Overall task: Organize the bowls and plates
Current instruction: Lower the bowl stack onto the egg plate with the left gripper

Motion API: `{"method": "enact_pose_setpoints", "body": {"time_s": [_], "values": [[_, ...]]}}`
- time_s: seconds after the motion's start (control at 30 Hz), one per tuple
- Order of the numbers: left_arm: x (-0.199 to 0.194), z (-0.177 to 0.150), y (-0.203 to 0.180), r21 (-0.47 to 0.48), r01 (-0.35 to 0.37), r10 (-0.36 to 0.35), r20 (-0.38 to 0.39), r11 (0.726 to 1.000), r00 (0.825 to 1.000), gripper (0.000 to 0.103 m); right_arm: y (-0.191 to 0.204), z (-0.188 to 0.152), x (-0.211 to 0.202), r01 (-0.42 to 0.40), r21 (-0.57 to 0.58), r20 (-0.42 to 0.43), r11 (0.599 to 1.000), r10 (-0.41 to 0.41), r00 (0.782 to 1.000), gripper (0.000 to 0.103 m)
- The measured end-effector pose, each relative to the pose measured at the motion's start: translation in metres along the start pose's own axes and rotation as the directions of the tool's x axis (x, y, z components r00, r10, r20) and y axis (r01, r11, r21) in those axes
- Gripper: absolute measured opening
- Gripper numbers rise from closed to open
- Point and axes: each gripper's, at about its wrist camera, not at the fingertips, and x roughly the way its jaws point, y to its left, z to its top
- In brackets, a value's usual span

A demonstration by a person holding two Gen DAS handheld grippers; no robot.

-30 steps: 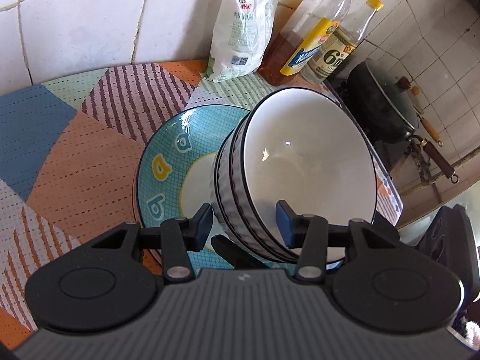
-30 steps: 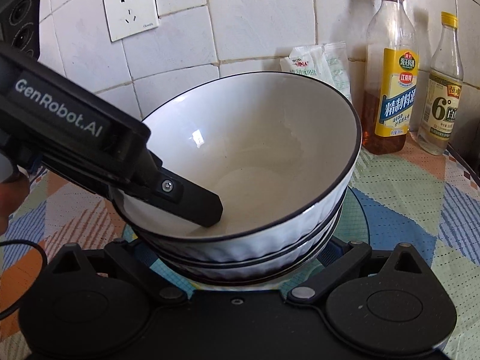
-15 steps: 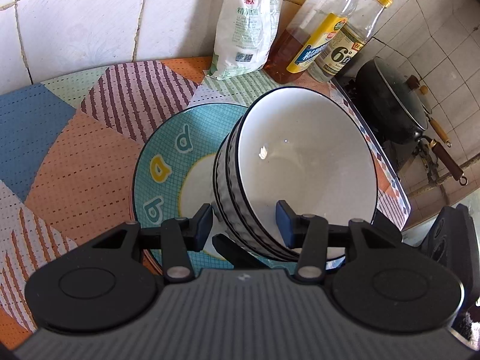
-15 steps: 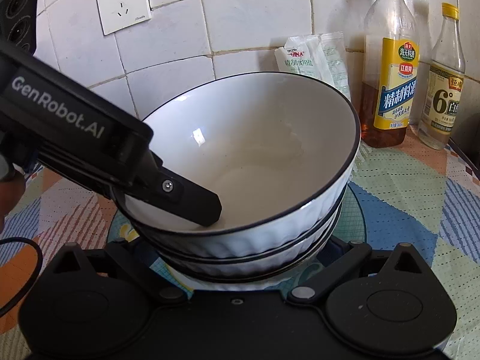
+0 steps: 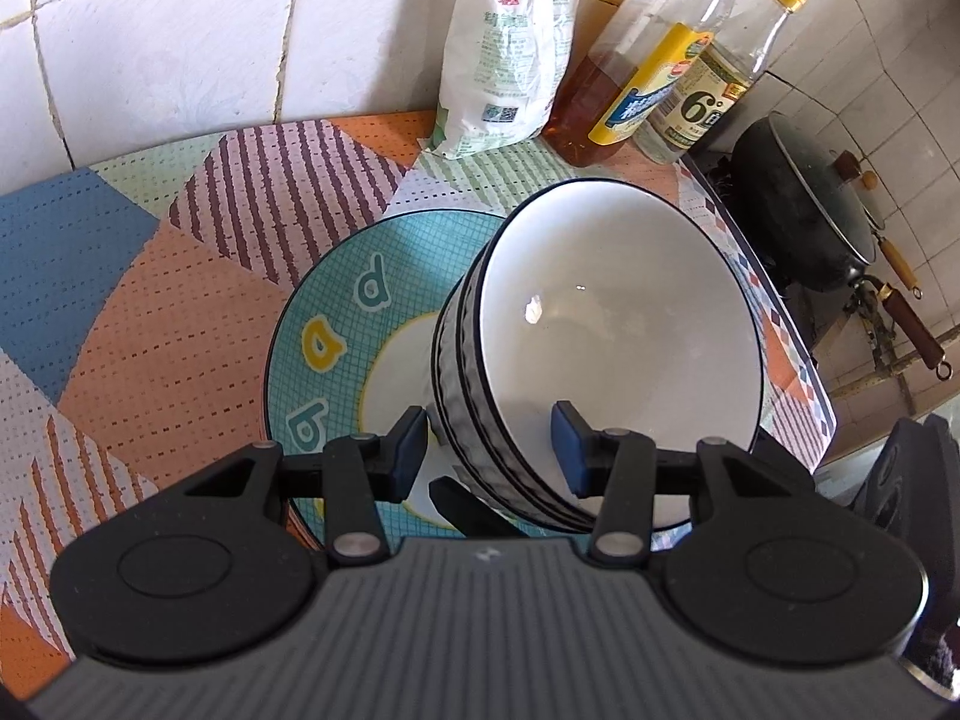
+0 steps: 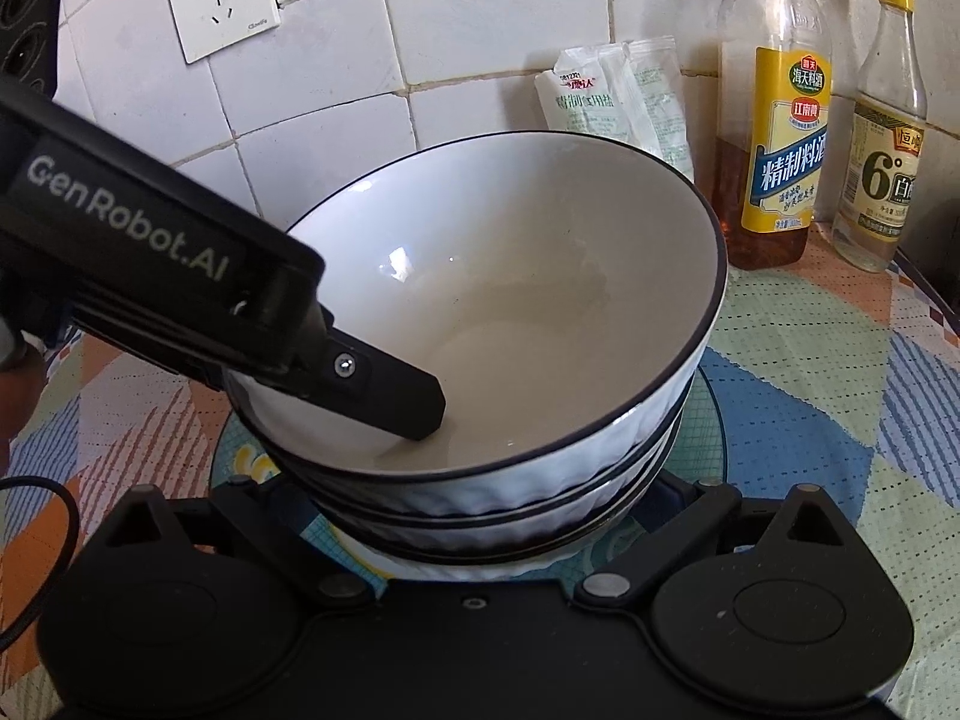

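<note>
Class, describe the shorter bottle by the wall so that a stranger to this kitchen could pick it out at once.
Start at the white tiled wall behind the patterned counter mat. Two bottles stand there beside a white packet. Yours is the shorter clear bottle, nearest the wok: yellow cap, large "6°" label, pale contents, unlike the taller amber-filled bottle.

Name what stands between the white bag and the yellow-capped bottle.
A tall yellow-labelled bottle of amber liquid, shown in both wrist views, flanked by the white bag and the yellow-capped bottle.

The bowls [image 6: 504,324] hide the right gripper's [image 6: 498,516] fingertips and most of the plate [image 6: 708,420]; the tall bottle's [image 6: 774,120] top is cut off
</note>
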Motion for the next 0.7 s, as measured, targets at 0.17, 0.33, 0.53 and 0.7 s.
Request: {"method": "enact_pose_setpoints", "body": {"time_s": [0.17, 0.33, 0.53, 0.7], "values": [[0.000, 0.003, -0.001, -0.045, -0.026, 0.025, -0.018, 0.999, 1.000, 0.044, 0.003, 0.005, 0.001, 0.022, 0.002, -0.037, 1.000, -0.022, 0.999, 0.101], [-0.005, 0.002, -0.005, -0.072, -0.086, 0.087, 0.007, 0.994, 0.996, 0.043, 0.016, 0.003, -0.002, 0.103, -0.103, -0.055, 0.989, -0.109, 0.992, 0.103], [-0.019, 0.001, -0.012, -0.082, -0.092, 0.093, 0.014, 0.992, 0.996, 0.045, 0.020, 0.006, -0.016, 0.100, -0.080, -0.068, 0.992, -0.106, 0.992, 0.103], [-0.038, -0.001, -0.020, -0.077, -0.134, 0.137, 0.027, 0.988, 0.990, 0.047, 0.020, 0.007, -0.037, 0.094, -0.046, -0.053, 0.994, -0.097, 0.994, 0.103]]}}
